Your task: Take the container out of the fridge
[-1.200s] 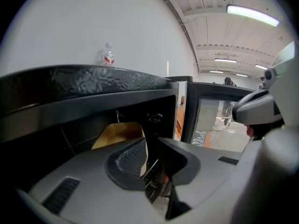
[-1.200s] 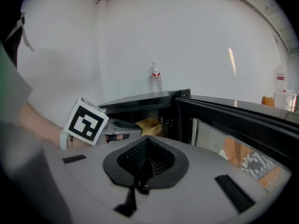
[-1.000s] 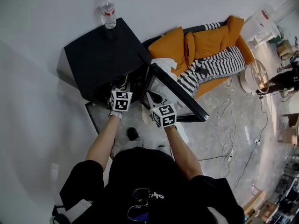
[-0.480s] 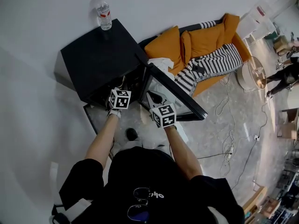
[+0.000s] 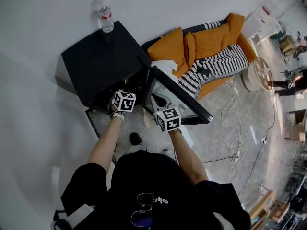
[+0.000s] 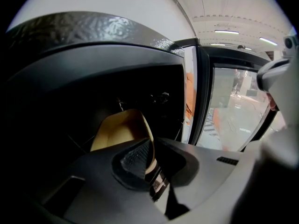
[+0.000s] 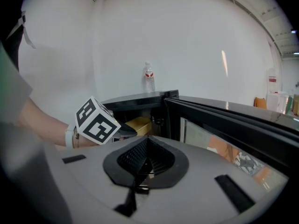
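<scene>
The left gripper (image 6: 148, 157) is reaching into the open front of the black fridge (image 5: 103, 59). Its fingers (image 6: 134, 157) are pinching shut on the near wall of the tan container (image 6: 119, 129): a thin strip of that tan wall is running down between the ribbed pad and its partner. The rest of the container is rising ahead of the fingers and to their left, inside the dark cavity of the fridge. Whether it is resting on a shelf or hanging from the fingers is not showing. In the right gripper view the container is appearing as a tan block just inside the fridge opening, directly behind the left gripper's marker cube (image 7: 97, 120).

The right gripper (image 7: 144, 160) is hovering outside the fridge, just beside the left one on the door side and apart from the container. Its fingers (image 7: 133, 157) are lying pressed together with nothing between them.

The glass fridge door (image 5: 178, 97) is standing swung open to the person's right. A water bottle (image 5: 105, 17) is standing upright on the fridge's top, near the back corner by the white wall (image 5: 192, 4). Beyond the door an orange sofa (image 5: 211, 40) with a black-and-white striped blanket (image 5: 220, 66) is sitting against the wall, and cables (image 5: 236, 147) are trailing over the pale floor (image 5: 216, 138).
</scene>
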Tool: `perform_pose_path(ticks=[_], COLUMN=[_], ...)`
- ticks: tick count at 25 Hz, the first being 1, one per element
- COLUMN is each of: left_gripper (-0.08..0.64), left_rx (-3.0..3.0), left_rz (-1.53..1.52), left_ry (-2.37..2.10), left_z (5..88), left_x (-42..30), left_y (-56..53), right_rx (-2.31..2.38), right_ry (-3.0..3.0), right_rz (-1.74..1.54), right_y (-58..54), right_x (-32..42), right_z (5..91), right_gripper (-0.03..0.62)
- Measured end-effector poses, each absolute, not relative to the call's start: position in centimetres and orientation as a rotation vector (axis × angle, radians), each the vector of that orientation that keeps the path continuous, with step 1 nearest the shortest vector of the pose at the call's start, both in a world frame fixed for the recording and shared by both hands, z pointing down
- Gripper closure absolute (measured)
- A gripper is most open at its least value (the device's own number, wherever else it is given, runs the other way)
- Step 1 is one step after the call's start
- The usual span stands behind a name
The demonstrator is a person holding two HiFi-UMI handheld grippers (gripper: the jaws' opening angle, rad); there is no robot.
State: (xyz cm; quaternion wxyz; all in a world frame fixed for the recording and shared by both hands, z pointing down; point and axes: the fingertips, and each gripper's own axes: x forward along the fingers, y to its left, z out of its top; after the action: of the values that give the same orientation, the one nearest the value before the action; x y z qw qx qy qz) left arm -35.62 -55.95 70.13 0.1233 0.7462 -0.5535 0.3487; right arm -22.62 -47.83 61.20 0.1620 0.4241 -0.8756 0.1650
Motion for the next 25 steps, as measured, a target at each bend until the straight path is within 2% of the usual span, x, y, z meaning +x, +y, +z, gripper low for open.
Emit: perform_pose_path(ticks=[25], left_gripper=[0.538], left_rx=[2.172], left_rz=[0.683], left_ry=[-1.727], left_z=[65.5], left_x=[-33.4], left_y=[-50.0], right_rx=[1.086], right_ry=[-2.566], right_rz=[0.458], right_y=[-46.5], right_x=[-20.6], right_z=[60.2], right_gripper=[0.586])
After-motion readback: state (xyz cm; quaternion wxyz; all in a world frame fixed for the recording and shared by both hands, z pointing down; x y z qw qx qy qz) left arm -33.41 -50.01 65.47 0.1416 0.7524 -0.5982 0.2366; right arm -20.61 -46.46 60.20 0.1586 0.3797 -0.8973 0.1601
